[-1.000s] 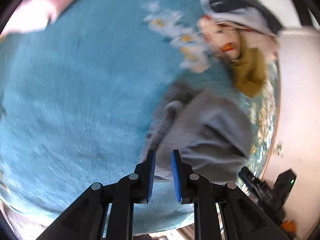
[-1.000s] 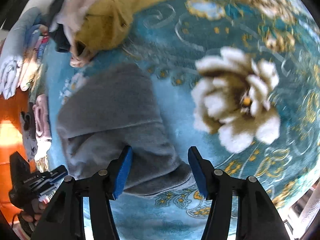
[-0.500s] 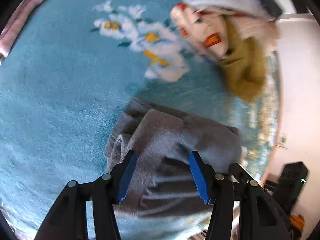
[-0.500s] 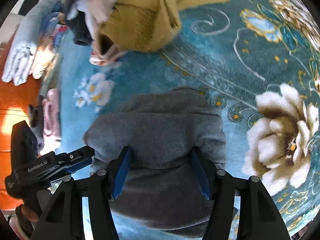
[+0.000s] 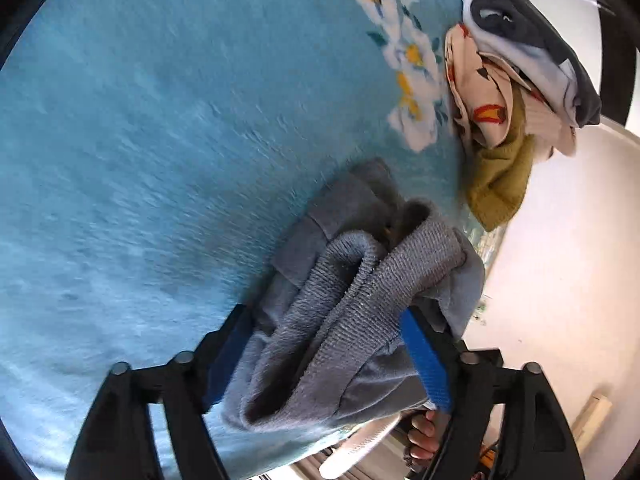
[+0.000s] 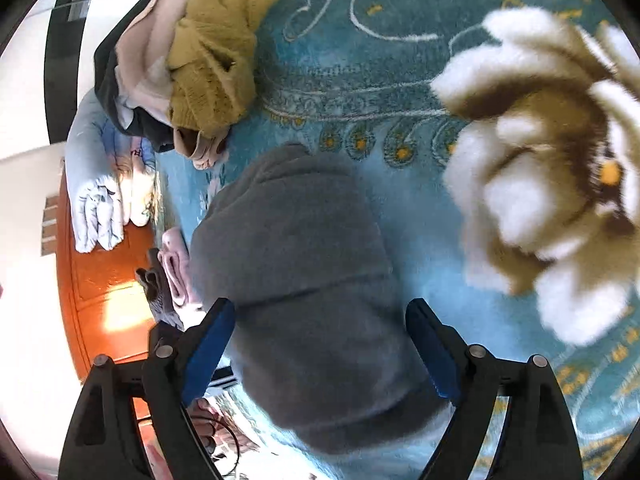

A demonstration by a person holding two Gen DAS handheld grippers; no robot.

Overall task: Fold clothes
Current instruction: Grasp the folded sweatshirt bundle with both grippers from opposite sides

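Left wrist view: the left gripper stands with its jaws wide apart, having just been opening. The grey sweater lies bunched between the blue pads, its ribbed hem folded over and reaching up past the fingertips. Whether the pads still touch the knit cannot be told; the cloth slumps loosely between them. The garment rests on the turquoise rug, near its edge. Beyond it sits a pile of unfolded clothes, with a mustard knit at the bottom, apart from the sweater. A hand shows below the right finger.

Right wrist view: the right gripper is also spread wide, its jaws having just been opening. The grey sweater lies as a folded mound on the rug, running between the two pads and away from them. The pads flank it without visibly pressing. The clothes pile lies beyond, upper left. Folded items lie at the left, by the rug's edge.
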